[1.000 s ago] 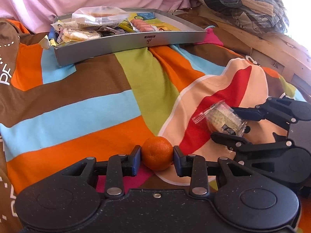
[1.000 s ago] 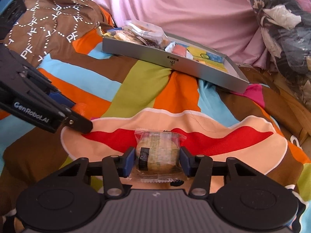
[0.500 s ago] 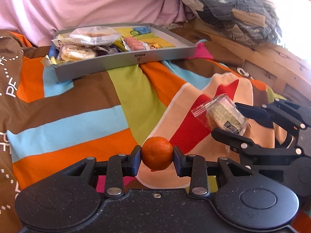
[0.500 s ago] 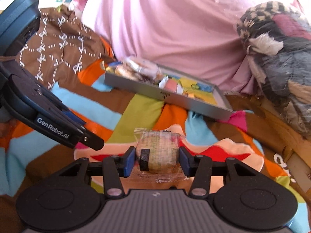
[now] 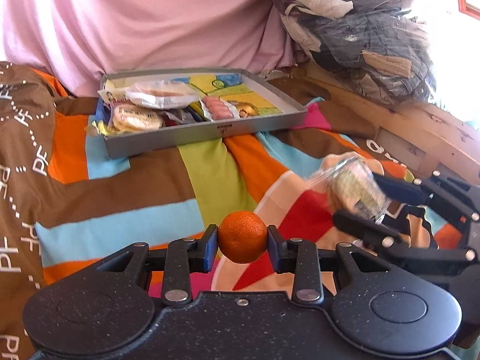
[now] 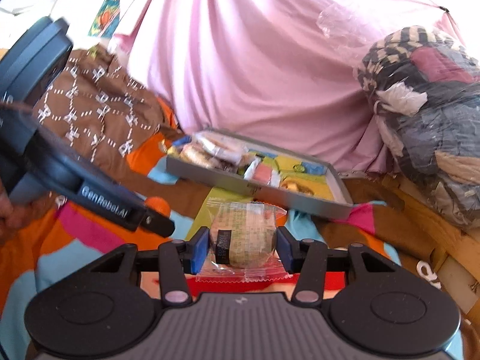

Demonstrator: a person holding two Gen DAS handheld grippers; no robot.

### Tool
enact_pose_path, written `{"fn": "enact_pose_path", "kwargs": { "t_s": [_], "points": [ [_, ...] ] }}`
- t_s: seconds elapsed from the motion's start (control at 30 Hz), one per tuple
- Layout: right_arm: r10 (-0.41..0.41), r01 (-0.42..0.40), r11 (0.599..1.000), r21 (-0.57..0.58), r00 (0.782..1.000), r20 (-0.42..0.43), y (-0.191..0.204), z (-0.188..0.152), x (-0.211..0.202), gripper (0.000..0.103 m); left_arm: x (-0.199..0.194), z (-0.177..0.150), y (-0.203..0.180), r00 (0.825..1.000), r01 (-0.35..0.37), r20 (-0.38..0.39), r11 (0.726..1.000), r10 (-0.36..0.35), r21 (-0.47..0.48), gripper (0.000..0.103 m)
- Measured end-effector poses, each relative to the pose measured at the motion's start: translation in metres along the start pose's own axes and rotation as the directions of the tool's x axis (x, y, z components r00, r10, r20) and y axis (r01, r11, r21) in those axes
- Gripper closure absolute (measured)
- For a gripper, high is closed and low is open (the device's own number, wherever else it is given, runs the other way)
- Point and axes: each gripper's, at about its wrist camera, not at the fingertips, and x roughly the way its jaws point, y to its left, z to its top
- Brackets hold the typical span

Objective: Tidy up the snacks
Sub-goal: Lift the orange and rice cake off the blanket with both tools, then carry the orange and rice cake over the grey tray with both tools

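My left gripper [image 5: 242,241] is shut on a small orange [image 5: 241,236], held above the striped bedspread. My right gripper [image 6: 242,245] is shut on a clear-wrapped round cake [image 6: 243,241], also lifted off the bed. In the left wrist view that cake [image 5: 357,192] and the right gripper [image 5: 373,199] show at the right, blurred. In the right wrist view the left gripper [image 6: 156,214] shows at the left with the orange [image 6: 158,205] peeking behind its tip. Ahead lies a grey tray [image 5: 207,132] [image 6: 255,186] holding several wrapped snacks, mostly in its left half.
A pink sheet [image 5: 135,21] rises behind the tray. A bundle of bagged clothes [image 5: 360,30] sits at the right on a wooden bed frame [image 5: 420,132]. A brown patterned cover [image 6: 96,105] lies at the left. The tray's right half shows bare coloured lining [image 5: 240,93].
Both grippers have risen off the bedspread with their snacks and moved toward the tray. The views now look more level, showing more of the pink sheet.
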Motion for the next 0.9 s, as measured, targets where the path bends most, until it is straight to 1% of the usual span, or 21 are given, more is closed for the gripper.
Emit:
{"fn": "enact_pose_path", "kwargs": {
  "t_s": [0.23,0.37,0.47,0.6,0.7,0.9],
  "points": [
    [-0.009,0.007,0.999,0.052,0.999,0.043,-0.020,0.015,0.005,0.051,-0.004,0.028,0.004,0.998,-0.022,0.051,1.000,0.023,-0.013,0.067],
    [-0.010,0.008,1.000,0.027,0.998,0.068,-0.029,0.022,0.012,0.051,-0.002,0.054,0.010,0.996,-0.034,0.087,0.999,0.036,-0.023,0.067],
    [-0.010,0.010,1.000,0.011,0.996,0.092,-0.040,0.033,0.021,0.051,0.002,0.079,0.013,0.992,-0.042,0.120,0.999,0.043,-0.006,0.067],
    [-0.008,0.008,1.000,-0.002,0.993,0.120,-0.059,0.052,0.040,0.051,0.010,0.114,0.011,0.985,-0.043,0.166,0.999,0.038,0.027,0.067],
    [-0.016,0.019,1.000,-0.015,0.990,0.140,-0.072,0.065,0.058,0.051,0.021,0.139,0.009,0.982,-0.044,0.183,0.998,0.037,0.034,0.067],
    [-0.049,0.040,0.997,0.062,0.988,0.146,-0.102,0.081,0.100,0.051,0.049,0.173,0.003,0.976,-0.073,0.212,0.993,0.051,0.094,0.067]
  ]
}}
